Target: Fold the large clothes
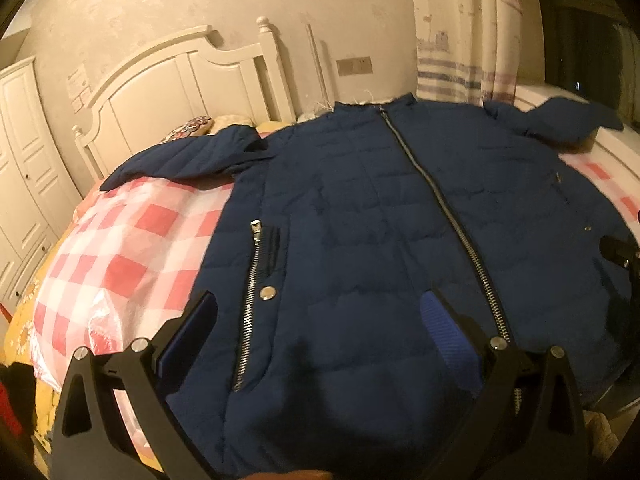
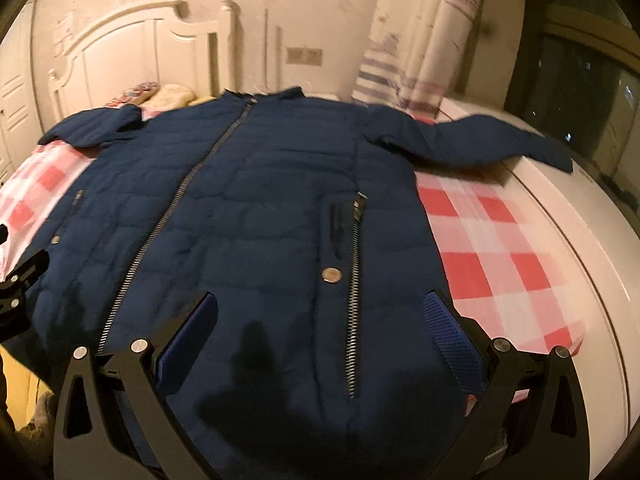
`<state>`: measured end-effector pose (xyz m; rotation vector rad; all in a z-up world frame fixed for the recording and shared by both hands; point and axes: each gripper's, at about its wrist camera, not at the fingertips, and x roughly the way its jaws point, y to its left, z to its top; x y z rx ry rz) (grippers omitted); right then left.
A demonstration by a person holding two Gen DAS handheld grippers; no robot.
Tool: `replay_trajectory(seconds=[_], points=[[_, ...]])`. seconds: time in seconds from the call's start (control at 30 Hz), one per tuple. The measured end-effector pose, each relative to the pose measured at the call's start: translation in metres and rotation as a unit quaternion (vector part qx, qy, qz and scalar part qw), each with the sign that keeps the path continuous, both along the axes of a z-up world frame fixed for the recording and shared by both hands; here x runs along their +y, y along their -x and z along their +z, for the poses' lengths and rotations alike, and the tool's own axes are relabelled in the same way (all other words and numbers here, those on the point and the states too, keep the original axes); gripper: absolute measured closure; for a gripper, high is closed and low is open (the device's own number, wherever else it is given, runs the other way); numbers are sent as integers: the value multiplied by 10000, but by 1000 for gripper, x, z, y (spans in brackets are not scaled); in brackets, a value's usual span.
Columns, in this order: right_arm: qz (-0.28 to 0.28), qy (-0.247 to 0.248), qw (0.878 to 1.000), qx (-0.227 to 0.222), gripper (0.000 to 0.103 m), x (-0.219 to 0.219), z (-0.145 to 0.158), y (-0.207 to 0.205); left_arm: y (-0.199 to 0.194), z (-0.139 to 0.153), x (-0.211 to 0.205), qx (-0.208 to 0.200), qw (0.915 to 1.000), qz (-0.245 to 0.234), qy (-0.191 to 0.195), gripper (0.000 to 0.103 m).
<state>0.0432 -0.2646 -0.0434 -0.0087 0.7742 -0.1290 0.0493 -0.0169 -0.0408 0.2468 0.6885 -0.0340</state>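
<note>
A dark blue quilted jacket [image 1: 360, 216] [image 2: 256, 200] lies front up and zipped on the bed, collar toward the headboard, both sleeves spread out to the sides. My left gripper [image 1: 320, 308] hovers open over the hem on the jacket's left half, its blue pads wide apart astride the pocket zipper [image 1: 250, 304]. My right gripper [image 2: 320, 308] hangs open above the hem on the other half, near the snap button [image 2: 331, 275] and pocket zipper [image 2: 354, 300]. Nothing is held between either pair of fingers. Each gripper shows at the edge of the other's view.
A red-and-white checked plastic sheet [image 1: 120, 248] [image 2: 492, 240] covers the bed under the jacket. A white headboard [image 1: 180, 80], pillows [image 1: 192, 126], a wardrobe [image 1: 24, 160], a curtain [image 2: 416, 40] and a dark window [image 2: 580, 80] surround the bed.
</note>
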Motion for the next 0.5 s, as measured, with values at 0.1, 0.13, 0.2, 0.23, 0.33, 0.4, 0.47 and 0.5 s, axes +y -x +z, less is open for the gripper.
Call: replay_trajectory(seconds=[0.1, 0.13, 0.2, 0.23, 0.33, 0.4, 0.47, 0.5], points=[[25, -36, 10000, 15, 4, -1, -4, -4, -1, -4, -8, 37, 9999, -151, -40, 2], [75, -14, 10000, 6, 4, 1, -5, -5, -1, -5, -11, 48, 9997, -213, -63, 2], [156, 59, 9999, -16, 4, 6, -4, -7, -3, -5, -15, 55, 9995, -295, -84, 2], [198, 80, 9998, -45, 4, 7, -2, -6, -6, -4, -16, 47, 9994, -338, -71, 2], [368, 48, 9990, -256, 4, 6, 6, -12, -22, 5, -14, 47, 9993, -372, 74, 2], [282, 79, 9990, -334, 4, -5, 14, -29, -51, 10, -6, 179, 9986, -338, 368, 2], [78, -46, 9994, -342, 4, -27, 18, -51, -90, 8, 2, 352, 9983, -127, 455, 2], [-80, -147, 9994, -291, 4, -39, 18, -62, -111, 5, 6, 459, 9980, 9, 444, 2]])
